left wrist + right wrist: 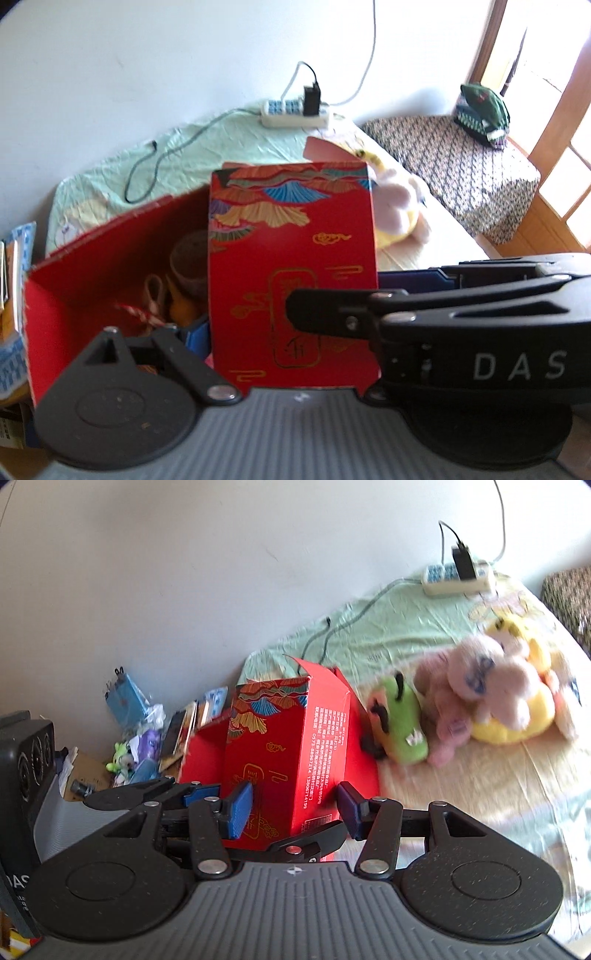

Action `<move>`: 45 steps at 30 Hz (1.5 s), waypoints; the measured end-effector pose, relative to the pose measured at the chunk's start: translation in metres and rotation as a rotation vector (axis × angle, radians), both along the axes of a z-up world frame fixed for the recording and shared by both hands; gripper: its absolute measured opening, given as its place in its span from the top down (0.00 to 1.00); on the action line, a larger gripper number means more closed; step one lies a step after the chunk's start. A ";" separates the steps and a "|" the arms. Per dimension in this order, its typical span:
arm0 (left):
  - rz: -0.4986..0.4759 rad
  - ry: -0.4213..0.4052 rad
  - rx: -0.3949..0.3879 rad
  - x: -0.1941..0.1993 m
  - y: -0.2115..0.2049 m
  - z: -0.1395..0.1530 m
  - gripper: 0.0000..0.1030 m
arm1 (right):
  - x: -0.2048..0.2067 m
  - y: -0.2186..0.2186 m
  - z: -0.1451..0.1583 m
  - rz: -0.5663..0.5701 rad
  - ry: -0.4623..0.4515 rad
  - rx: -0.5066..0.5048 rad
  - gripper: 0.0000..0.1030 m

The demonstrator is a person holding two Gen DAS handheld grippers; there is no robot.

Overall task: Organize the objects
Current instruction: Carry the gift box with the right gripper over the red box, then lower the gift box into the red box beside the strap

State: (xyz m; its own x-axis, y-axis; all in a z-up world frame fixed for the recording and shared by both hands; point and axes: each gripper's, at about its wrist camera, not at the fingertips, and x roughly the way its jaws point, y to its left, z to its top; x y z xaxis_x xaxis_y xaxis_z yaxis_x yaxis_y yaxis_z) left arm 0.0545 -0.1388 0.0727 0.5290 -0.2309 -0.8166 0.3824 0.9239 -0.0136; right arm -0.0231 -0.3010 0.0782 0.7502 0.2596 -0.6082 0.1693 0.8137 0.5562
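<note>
The red gift box stood on the bed beside the plush toys, its flaps open for filling, with the left tongs holding its front wall and the right tongs open around its corner.

Right claw agape (blue pads spread wide); left claw low, grip state unclear.
</note>
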 end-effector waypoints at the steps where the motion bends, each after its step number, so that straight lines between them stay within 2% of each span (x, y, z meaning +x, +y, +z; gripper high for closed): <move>1: 0.001 -0.010 -0.005 0.002 0.005 0.003 0.18 | 0.004 0.003 0.003 -0.003 -0.008 -0.009 0.48; 6: 0.017 -0.041 -0.027 0.017 0.031 0.009 0.18 | 0.029 0.017 0.008 -0.003 -0.035 -0.028 0.48; 12: 0.078 -0.043 -0.043 0.038 0.072 0.003 0.18 | 0.067 0.043 0.002 0.034 -0.042 -0.030 0.48; 19: 0.152 -0.027 -0.001 0.056 0.116 -0.016 0.18 | 0.111 0.078 -0.016 0.110 -0.041 -0.020 0.49; 33: 0.244 0.093 0.092 0.084 0.171 -0.071 0.18 | 0.163 0.112 -0.072 0.207 0.080 0.108 0.49; 37: 0.251 0.116 0.121 0.089 0.175 -0.081 0.18 | 0.173 0.112 -0.084 0.213 0.129 0.159 0.49; 42: 0.233 0.159 0.114 0.093 0.181 -0.093 0.18 | 0.182 0.110 -0.092 0.207 0.178 0.175 0.50; 45: 0.228 0.148 0.141 0.092 0.181 -0.097 0.19 | 0.187 0.107 -0.099 0.203 0.213 0.228 0.50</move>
State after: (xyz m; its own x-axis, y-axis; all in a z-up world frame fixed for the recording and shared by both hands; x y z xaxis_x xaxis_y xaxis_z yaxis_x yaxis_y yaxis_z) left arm 0.1469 0.0426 -0.0240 0.4268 0.0012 -0.9043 0.1684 0.9824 0.0808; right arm 0.1635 -0.1937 -0.0210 0.5324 0.5371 -0.6543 0.1486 0.7016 0.6969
